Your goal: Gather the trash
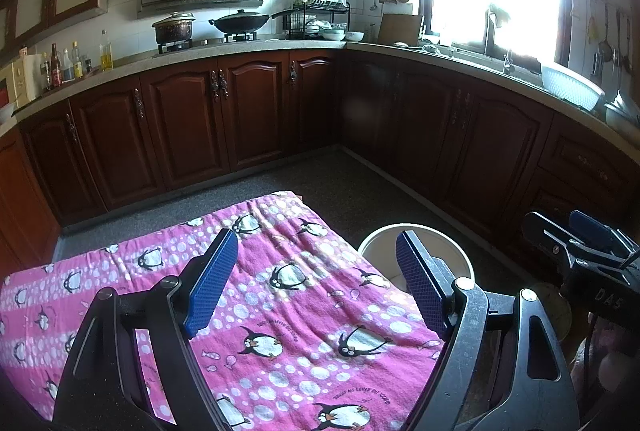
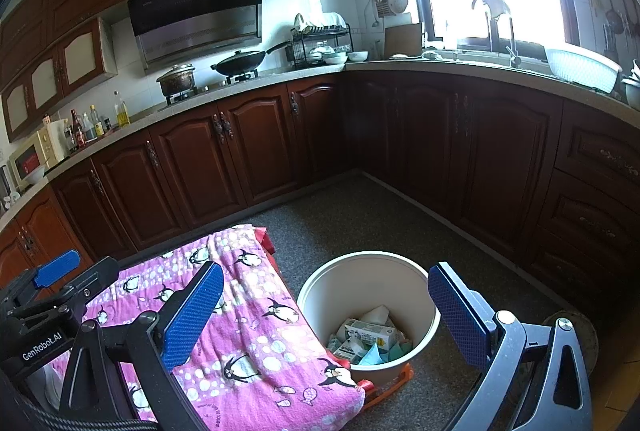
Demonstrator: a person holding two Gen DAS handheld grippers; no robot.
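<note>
A cream bucket point(image 2: 320, 295) stands on the floor right of a low table under a pink penguin cloth point(image 2: 256, 343). Cartons and crumpled paper point(image 2: 370, 337) lie at its bottom. My right gripper point(image 2: 326, 283) hovers open over the bucket and the cloth's right edge, nothing between its blue pads. My left gripper point(image 1: 316, 251) is open above the pink cloth point(image 1: 280, 295), also with nothing in it; the bucket's rim point(image 1: 376, 237) shows behind its right finger point(image 1: 420, 279). Each gripper appears at the edge of the other's view. No loose trash shows on the cloth.
Dark wooden cabinets point(image 2: 256, 151) wrap around the back and right under a stone counter point(image 2: 440, 69) with pots, bottles, a dish rack and a white basket. Grey speckled floor point(image 2: 360, 215) lies between the table and the cabinets. An orange frame point(image 2: 394, 385) pokes out beneath the bucket.
</note>
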